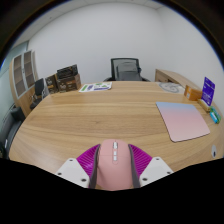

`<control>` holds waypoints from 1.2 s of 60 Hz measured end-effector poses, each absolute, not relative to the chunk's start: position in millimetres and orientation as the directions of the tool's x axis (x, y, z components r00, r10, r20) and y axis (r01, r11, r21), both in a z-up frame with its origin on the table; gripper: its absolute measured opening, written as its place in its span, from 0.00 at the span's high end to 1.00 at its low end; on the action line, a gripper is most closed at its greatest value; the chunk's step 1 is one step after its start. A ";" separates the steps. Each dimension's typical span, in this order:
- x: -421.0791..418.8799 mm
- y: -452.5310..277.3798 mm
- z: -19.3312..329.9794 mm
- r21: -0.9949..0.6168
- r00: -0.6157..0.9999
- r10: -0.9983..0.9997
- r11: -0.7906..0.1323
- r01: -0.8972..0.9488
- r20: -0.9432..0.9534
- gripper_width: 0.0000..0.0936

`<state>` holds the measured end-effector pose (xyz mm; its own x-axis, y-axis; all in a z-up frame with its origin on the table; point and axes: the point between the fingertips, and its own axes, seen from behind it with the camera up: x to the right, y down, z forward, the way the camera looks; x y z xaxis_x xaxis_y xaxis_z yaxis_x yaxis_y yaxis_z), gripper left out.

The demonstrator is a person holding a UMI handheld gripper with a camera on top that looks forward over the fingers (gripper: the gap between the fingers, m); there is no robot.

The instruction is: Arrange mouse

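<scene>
Mouse (113, 163) sits between my fingers, a pale pink one with its wheel showing on top, and the magenta pads (88, 157) press against it on both sides, so I read the gripper (114, 160) as clamped on it. I hold it low over the near edge of the wooden table (90, 115), which stretches wide and mostly bare ahead of me.

Off to the right and further in lies a pink mat (182, 119), flat on the wood, well apart from where I am now. Just past it stands something teal and a purple box (208, 89) near the table's far right edge. A few papers (96, 87) lie at the far side, with a black chair (126, 68) behind them.

My judgement is that I am in the carry stage: grip made, placement not yet done. The mat looks like the natural home for the mouse. The next move calls for swinging right and forward, coming down square over the mat's middle, and releasing only once the mouse rests flat.
</scene>
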<state>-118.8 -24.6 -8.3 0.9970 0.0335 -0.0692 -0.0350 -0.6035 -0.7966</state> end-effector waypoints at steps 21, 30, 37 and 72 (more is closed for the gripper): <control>-129.3 -8.7 54.9 -0.798 0.996 0.000 -0.599 -0.072 -0.090 0.55; -59.3 38.5 153.3 -0.882 0.998 -0.031 -0.465 -0.070 -0.063 0.55; 37.1 75.5 191.3 -0.910 0.996 -0.086 -0.413 -0.018 0.020 0.55; 198.6 100.7 -7.6 -0.754 0.999 -0.040 -0.656 -0.027 -0.001 0.53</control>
